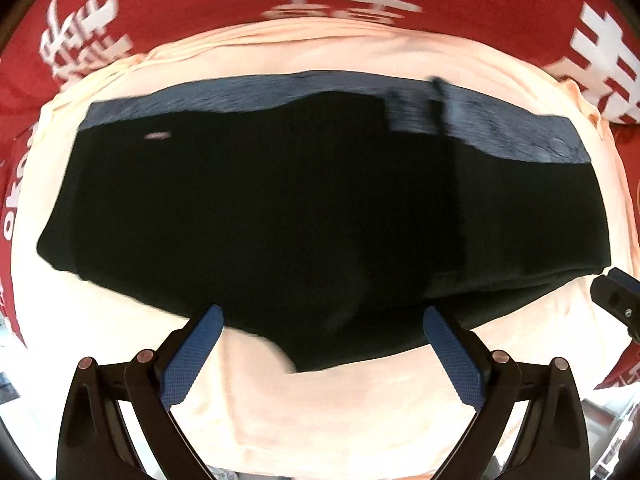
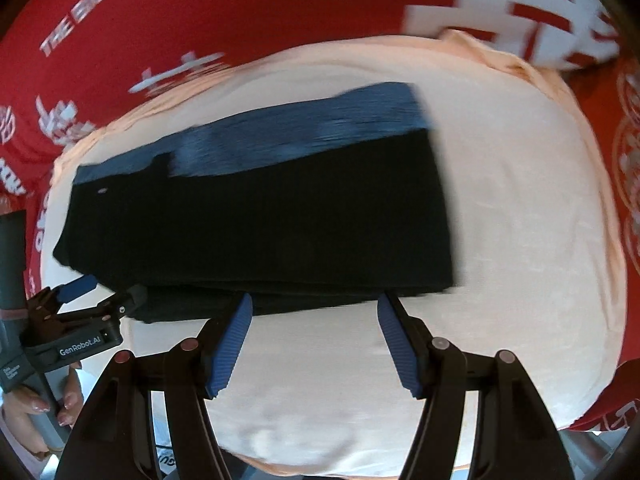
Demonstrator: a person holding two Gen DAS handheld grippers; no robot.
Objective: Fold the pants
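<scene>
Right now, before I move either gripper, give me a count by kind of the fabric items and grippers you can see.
Black pants: 1
Peach cloth under the pants: 1
Red printed cloth underneath: 1
Grippers: 2, the left gripper and the right gripper, both open at the pants' near edge
Total: 5

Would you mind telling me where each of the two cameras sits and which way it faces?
Left wrist: on the left hand-held gripper, looking forward over the near edge of the black pants; its open blue fingers show.
Right wrist: on the right hand-held gripper, facing the pants' right end; its open fingers and, at left, a hand show.
Shared: the pants, the peach cloth, the red printed cover; each sees the other gripper.
</scene>
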